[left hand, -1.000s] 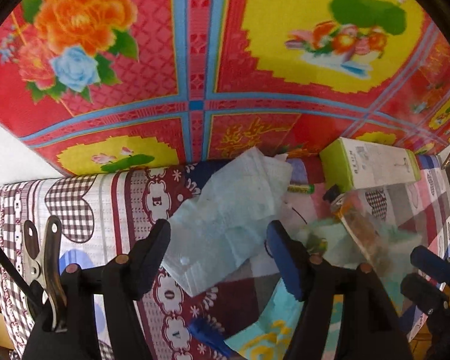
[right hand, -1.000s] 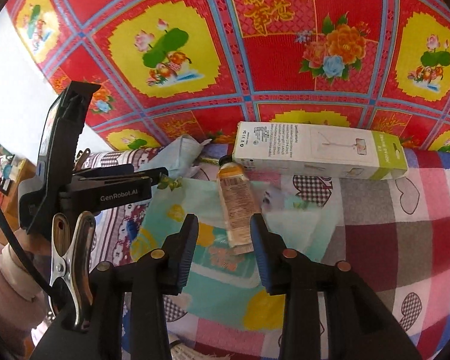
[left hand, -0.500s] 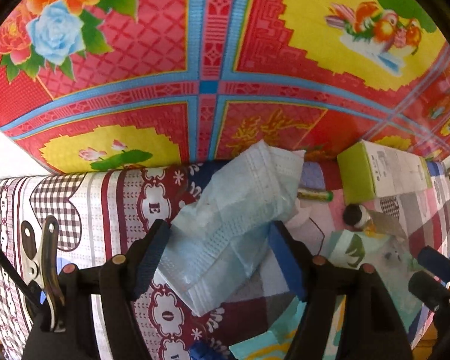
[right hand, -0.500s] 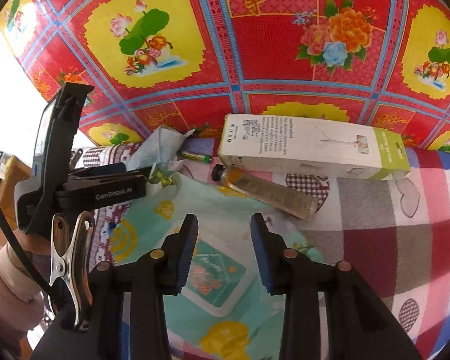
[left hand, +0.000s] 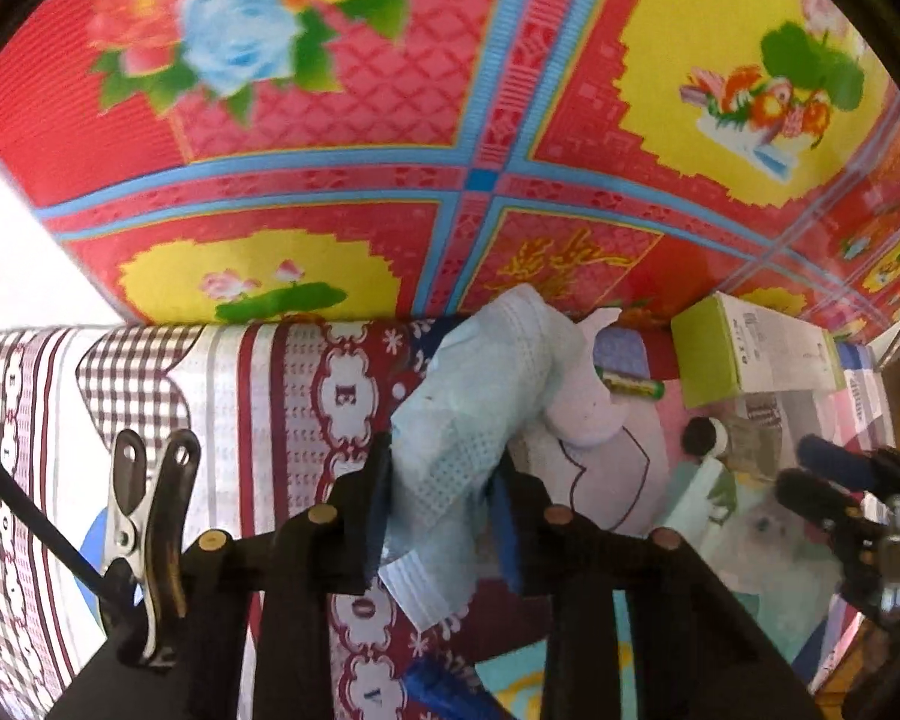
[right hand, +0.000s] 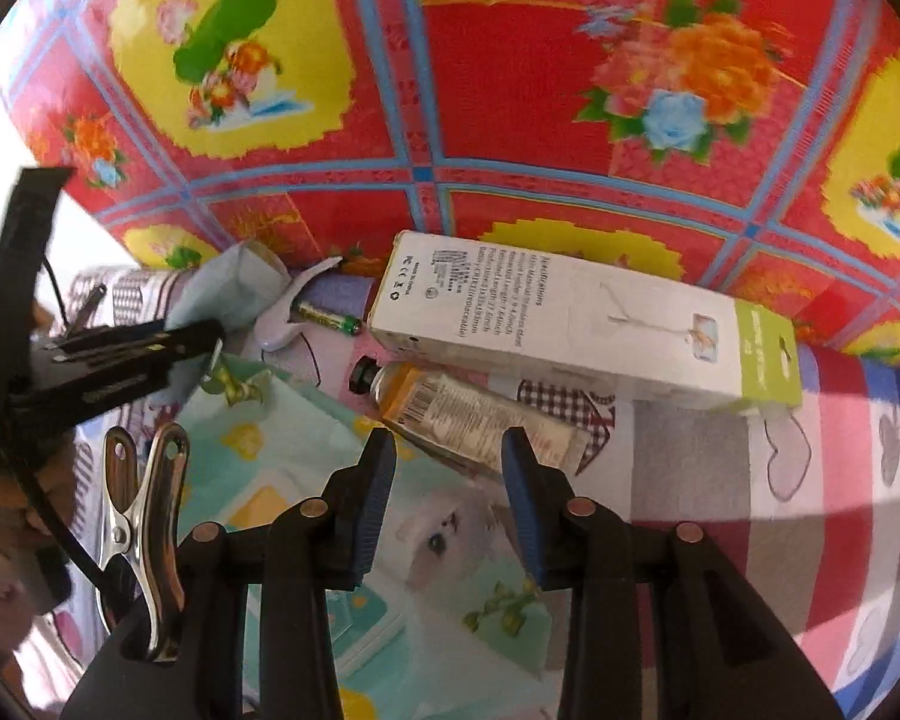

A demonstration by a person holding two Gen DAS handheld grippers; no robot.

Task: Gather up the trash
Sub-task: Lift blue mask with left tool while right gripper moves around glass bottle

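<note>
My left gripper (left hand: 444,498) is shut on a crumpled light-blue face mask (left hand: 474,414), held over the patterned cloth; the mask also shows in the right wrist view (right hand: 234,288), sticking out of the left gripper (right hand: 210,339). My right gripper (right hand: 447,480) is open and empty, just in front of a flattened orange tube with a black cap (right hand: 468,414). A white piece of plastic (right hand: 291,315) and a green battery (right hand: 330,319) lie behind the mask. A long white and green box (right hand: 582,330) lies along the wall.
A red and yellow flowered sheet (right hand: 510,90) forms the back wall. A mint-green printed cloth (right hand: 306,480) with a dog picture lies under my right gripper. The checked tablecloth (left hand: 150,396) runs to its left edge in the left wrist view. My right gripper (left hand: 834,480) shows there at the right.
My left gripper has closed its fingers onto the face mask. My right gripper has moved closer to the orange tube, which has turned to lie across.
</note>
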